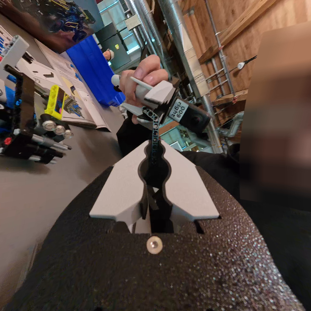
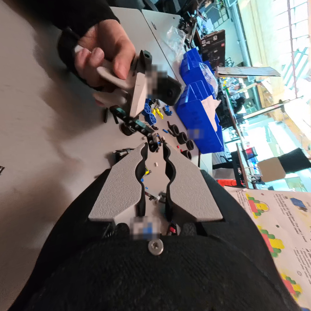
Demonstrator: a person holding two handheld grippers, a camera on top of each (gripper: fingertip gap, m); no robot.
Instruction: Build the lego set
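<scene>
Standing by the worktop, I see a thin black beam held in the air between two hand-held tongs, clear of the surface. The left gripper is closed on the beam's straight end, both pads pinching it edge-on. The right gripper is parted. The beam's bent end sits between its fingertips, close to one pad, with daylight showing at the other, so it grips nothing.

The beam is long and slim, pierced by a row of round holes, with an angled kink near the far end. Pinched at only one end, I'd judge it would swing easily. A firm, square pinch and a steady left wrist are what keep it from twisting.

Below it, toward the worktop's far edge by the blue bins, lie black tyres, blue wheels and small loose bits. In the left view, a partly built model stands beside an open instruction booklet.
</scene>
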